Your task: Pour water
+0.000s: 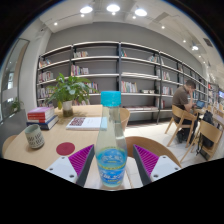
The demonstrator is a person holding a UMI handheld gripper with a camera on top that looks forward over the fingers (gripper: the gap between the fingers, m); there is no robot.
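Observation:
A clear water bottle (111, 150) with a light blue cap and a blue label stands upright between the fingers of my gripper (113, 160). The magenta pads (82, 158) flank it on both sides, with a narrow pale gap showing at each side, so the gripper is open around it. The bottle's base is hidden below the fingers. A grey mug (35, 136) stands on the wooden table (20, 148) to the left, beyond the left finger.
A round red coaster (65, 148) lies between mug and bottle. Stacked books (41, 116), a potted plant (68, 90) and an open book (85, 123) sit farther back. Wooden chairs (183, 120) and a seated person (183, 98) are at the right, bookshelves (110, 70) behind.

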